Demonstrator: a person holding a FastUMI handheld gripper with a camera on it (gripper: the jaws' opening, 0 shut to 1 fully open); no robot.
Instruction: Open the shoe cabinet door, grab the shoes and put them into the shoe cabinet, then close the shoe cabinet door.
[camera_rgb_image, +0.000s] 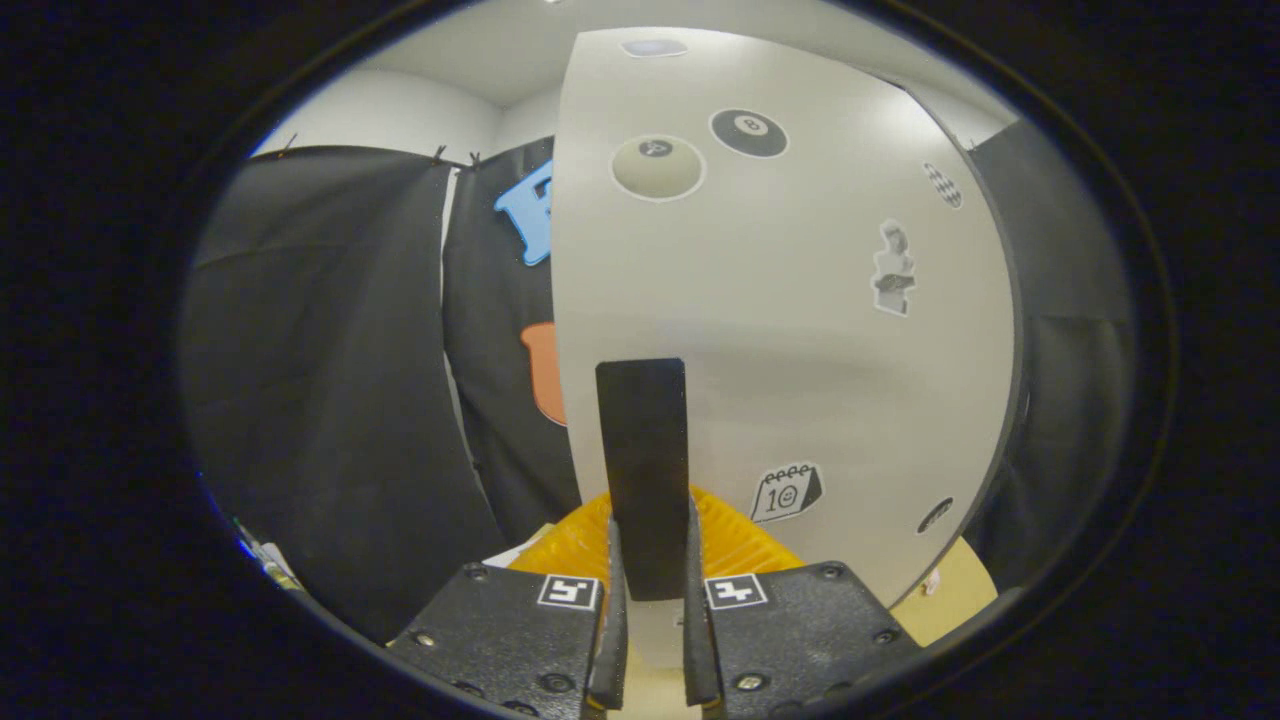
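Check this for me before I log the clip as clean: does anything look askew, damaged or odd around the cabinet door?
Nothing stands out. The gripper is shut on the dark handle of the pale cabinet door. The door's stickers lie flat, and nothing looks damaged.

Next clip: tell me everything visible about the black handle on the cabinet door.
The handle is a flat, matte black strip, a narrow upright rectangle, probably plastic or painted metal. It stands on the pale door, near the door's left edge and low down, left of a calendar sticker. Its lower end sits between the fingers of the tool, which look closed on it from both sides. No damage shows.
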